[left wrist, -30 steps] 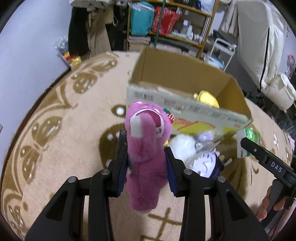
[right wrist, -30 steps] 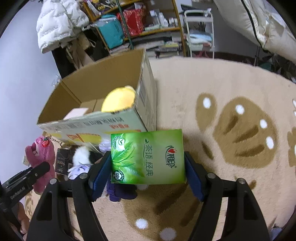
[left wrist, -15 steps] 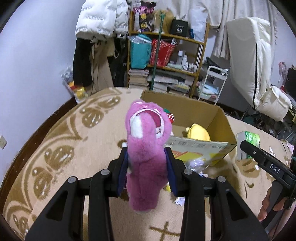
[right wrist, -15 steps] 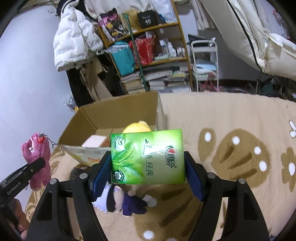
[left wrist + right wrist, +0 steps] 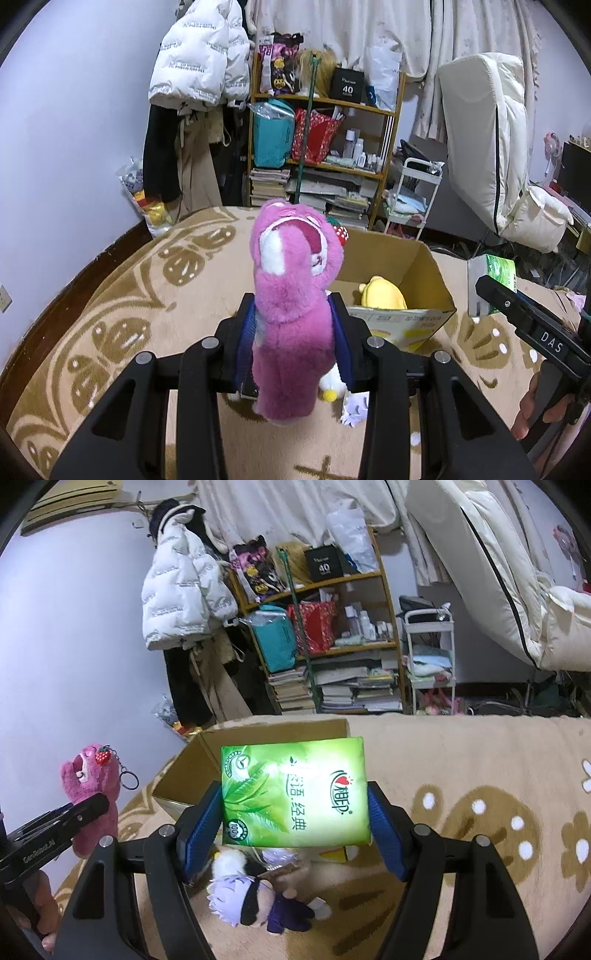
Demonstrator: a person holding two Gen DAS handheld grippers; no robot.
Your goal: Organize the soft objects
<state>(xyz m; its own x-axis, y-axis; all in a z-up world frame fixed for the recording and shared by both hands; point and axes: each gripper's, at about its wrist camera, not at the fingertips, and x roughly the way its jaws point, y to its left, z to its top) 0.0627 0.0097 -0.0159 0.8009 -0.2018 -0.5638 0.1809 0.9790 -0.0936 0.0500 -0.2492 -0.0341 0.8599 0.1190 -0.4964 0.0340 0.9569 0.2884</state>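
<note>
Left hand-held gripper (image 5: 293, 332) clamped on pink bear (image 5: 291, 314), pads pressing its body, bear upright and clear of the rug (image 5: 129, 295); right hand-held gripper (image 5: 295, 823) set wide, pads gripping both sides of green tissue pack (image 5: 293, 794); both held above the rug near open box (image 5: 424, 266); yellow plush (image 5: 382, 293) inside box; purple-haired doll (image 5: 255, 901) lying on rug below the pack.

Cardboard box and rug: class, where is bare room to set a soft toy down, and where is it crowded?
Free: inside the cardboard box, left of the yellow plush; the rug right of the box; the rug's left side toward the wall. Crowded: in front of the box, where the white-haired doll and other small toys lie.
</note>
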